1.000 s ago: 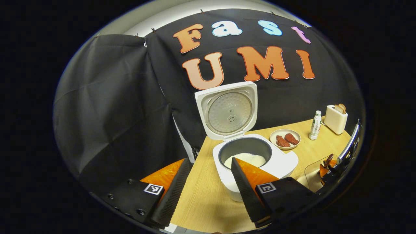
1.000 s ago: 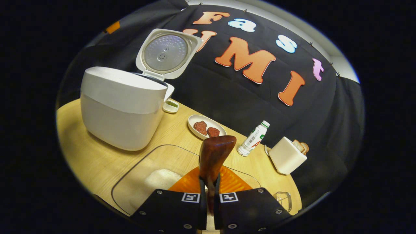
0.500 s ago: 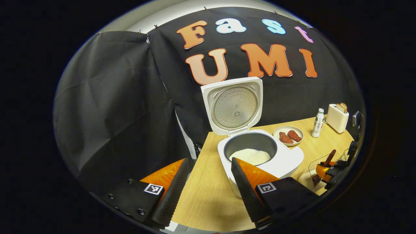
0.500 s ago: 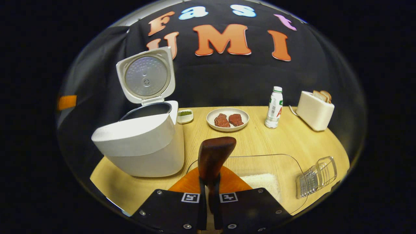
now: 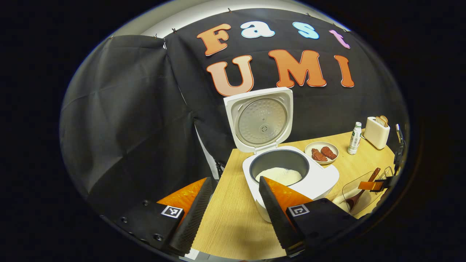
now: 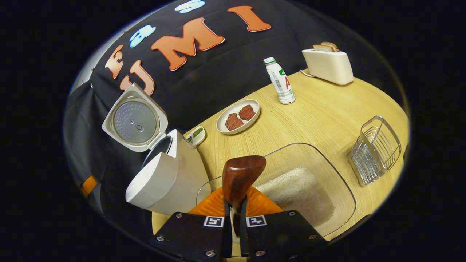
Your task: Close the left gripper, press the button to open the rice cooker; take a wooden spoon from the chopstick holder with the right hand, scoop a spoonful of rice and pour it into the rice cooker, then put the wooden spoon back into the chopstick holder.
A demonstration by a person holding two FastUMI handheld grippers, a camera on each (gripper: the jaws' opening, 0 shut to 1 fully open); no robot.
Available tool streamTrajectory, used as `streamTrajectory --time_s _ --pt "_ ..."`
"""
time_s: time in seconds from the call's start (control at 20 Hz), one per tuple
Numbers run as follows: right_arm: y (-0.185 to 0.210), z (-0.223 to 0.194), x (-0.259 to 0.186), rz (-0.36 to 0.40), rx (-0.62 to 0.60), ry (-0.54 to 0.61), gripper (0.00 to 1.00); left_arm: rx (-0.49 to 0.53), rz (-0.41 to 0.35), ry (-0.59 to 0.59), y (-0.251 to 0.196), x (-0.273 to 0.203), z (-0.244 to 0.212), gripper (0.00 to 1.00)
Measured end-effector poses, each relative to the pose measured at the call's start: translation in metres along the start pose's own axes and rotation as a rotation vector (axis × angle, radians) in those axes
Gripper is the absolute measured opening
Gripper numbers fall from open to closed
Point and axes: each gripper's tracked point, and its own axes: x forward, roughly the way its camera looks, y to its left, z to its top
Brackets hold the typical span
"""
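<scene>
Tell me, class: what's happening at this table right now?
A person works with two handheld grippers. The right gripper is clamped on a wooden spoon, held over the clear container of rice. The rice cooker stands open, lid up, with rice already in its pot. The left gripper hangs open in front of the cooker, holding nothing. The wire chopstick holder waits beside the container.

Glossy wooden spoon (image 6: pixel 242 174), probably lacquered
</scene>
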Motion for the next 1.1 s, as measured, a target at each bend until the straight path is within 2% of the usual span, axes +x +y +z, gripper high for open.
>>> streamTrajectory --time_s 0.45,0.55,0.6,0.7,1.1 --pt "-0.024 0.023 -0.002 0.12 0.278 0.034 0.08 -0.003 0.005 -0.001 0.001 -0.005 0.0 0.85" --pt "-0.033 0.034 -0.007 0.126 0.33 0.008 0.08 -0.005 0.009 -0.005 0.003 -0.006 0.002 0.9" --pt "-0.036 0.042 -0.009 0.135 0.353 -0.002 0.08 -0.006 0.009 -0.008 0.001 -0.008 0.002 0.85" --pt "-0.04 0.056 -0.016 0.156 0.409 -0.024 0.08 -0.006 0.007 -0.01 -0.001 -0.009 0.002 0.85" --pt "-0.021 0.121 -0.042 0.286 0.668 -0.104 0.07 -0.038 -0.002 -0.021 -0.008 -0.009 0.003 0.85"
